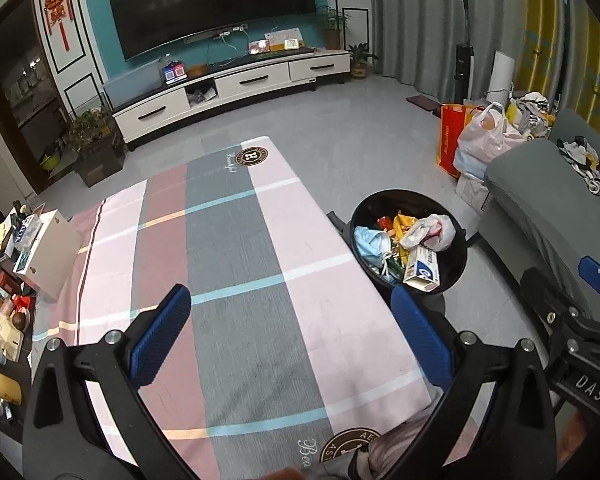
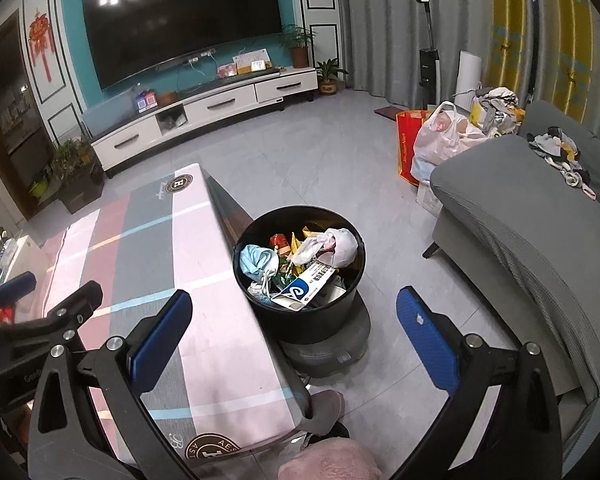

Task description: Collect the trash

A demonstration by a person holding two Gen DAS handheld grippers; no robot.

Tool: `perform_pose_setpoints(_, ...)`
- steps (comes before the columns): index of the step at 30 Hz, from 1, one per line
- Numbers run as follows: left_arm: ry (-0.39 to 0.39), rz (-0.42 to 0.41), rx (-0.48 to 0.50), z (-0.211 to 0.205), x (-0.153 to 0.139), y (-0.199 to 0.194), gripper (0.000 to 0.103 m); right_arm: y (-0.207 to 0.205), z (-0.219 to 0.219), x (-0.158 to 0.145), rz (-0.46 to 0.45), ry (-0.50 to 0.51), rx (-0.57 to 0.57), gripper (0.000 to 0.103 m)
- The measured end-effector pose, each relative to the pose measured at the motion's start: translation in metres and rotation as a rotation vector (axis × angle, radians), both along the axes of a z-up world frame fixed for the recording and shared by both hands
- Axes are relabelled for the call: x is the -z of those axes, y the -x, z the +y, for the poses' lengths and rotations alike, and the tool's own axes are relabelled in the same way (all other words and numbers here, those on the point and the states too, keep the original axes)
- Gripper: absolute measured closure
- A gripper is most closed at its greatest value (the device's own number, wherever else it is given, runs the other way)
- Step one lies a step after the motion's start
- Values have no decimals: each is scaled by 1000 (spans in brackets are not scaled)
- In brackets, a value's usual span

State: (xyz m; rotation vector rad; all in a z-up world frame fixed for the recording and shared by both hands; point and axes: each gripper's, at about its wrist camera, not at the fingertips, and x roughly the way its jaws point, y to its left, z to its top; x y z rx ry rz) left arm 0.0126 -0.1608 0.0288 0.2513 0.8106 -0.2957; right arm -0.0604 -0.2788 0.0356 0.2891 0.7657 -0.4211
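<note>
Both grippers — left [image 1: 292,336], right [image 2: 296,340] — hang spread and empty over the cloth-covered table's [image 1: 228,240] right edge, beside a brimful black bin [image 2: 300,312] whose carton [image 2: 304,286] could slide out.

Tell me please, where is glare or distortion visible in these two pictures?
Left wrist view: ceiling lights glare as white spots on the dark television, and the fisheye bends the cabinet and darkens the corners. Right wrist view: the same white spots on the television, curtains bow outward, and the trash bin stays sharp.
</note>
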Motion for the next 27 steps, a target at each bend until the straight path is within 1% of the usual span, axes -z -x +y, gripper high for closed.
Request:
perform_pose_setpoints(11,1,14,-13,4,5,-3,3,-4,1,4,6,7,-20,3)
perform_pose_setpoints(27,4,0,-6,6,6,-2,3,-5,1,2,1,11,-17,3)
